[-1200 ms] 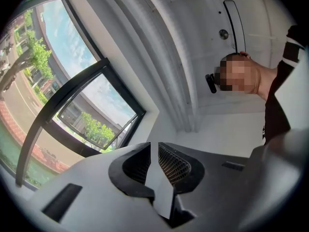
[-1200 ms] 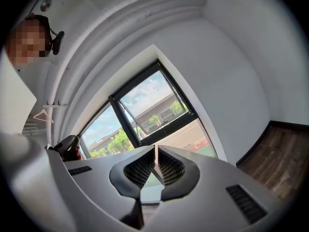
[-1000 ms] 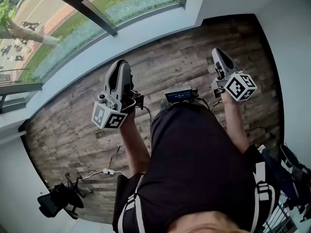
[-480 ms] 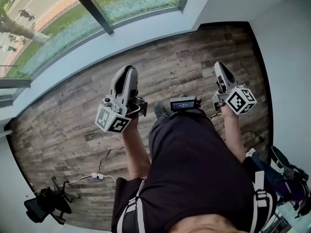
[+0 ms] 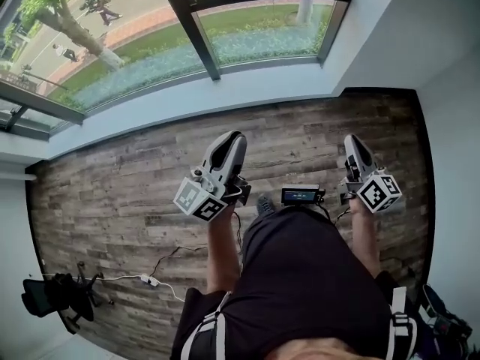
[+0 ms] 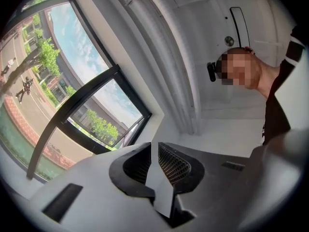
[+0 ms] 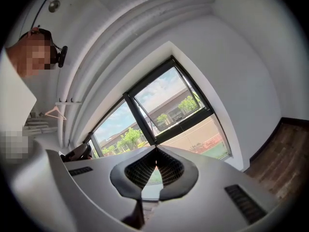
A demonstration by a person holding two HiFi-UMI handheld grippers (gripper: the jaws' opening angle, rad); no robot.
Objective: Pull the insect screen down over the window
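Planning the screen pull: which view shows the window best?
The right gripper view: the window faces it, most of its dark frame visible. The left gripper view catches the window at a steep slant, partly cut off; the head view shows only lower panes from above.

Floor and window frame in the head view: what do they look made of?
Floor: matte grey-brown planks with visible grain and staggered board seams. It looks like wood, but could be laminate.
Window frame: dark, smooth, slim straight bars with a slight sheen, probably painted or coated metal; the look alone doesn't settle it.
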